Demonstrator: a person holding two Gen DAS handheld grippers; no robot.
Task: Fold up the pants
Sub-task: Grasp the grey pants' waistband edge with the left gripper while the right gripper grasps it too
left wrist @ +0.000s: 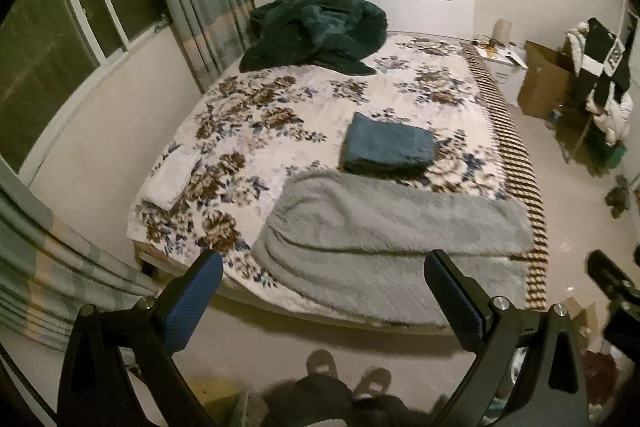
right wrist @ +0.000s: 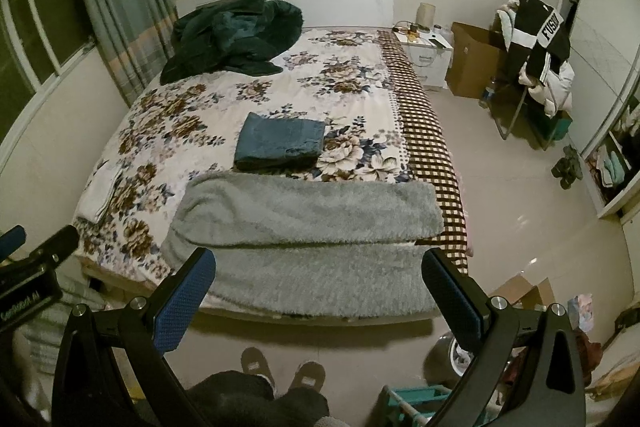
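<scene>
- Both tools are held back from the bed, above the floor at its foot; the person's slippered feet (right wrist: 280,371) are seen at the bottom centre of the right wrist view.
- The left gripper (left wrist: 324,291) is released, its jaws spread wide with nothing between them.
- The right gripper (right wrist: 318,289) is likewise released and empty, jaws wide apart.
- The pants (right wrist: 280,141), of blue denim, are seen just left of the middle of the right wrist view, lying on the floral bedspread (right wrist: 180,115) as a flat, squared, several-layered packet.
- In the left wrist view the same packet (left wrist: 388,145) lies just right of centre, well apart from both tools.
- A grey fluffy blanket (right wrist: 308,227) is spread across the foot of the bed, between the tools and the packet, its far edge just short of the denim.
- A dark green heap of bedding (right wrist: 236,35) lies at the upper left, by the headboard, untouched by either tool.
- The folding is judged to be done or all but done: no loose leg or waistband is seen trailing from the packet.
- If anything is left, it is judged to be a tidying only; the edges could be squared or the packet pressed flat.
- For that, both tools would have to be carried forward over the grey blanket and lowered onto the denim without its layers being dragged askew.
</scene>
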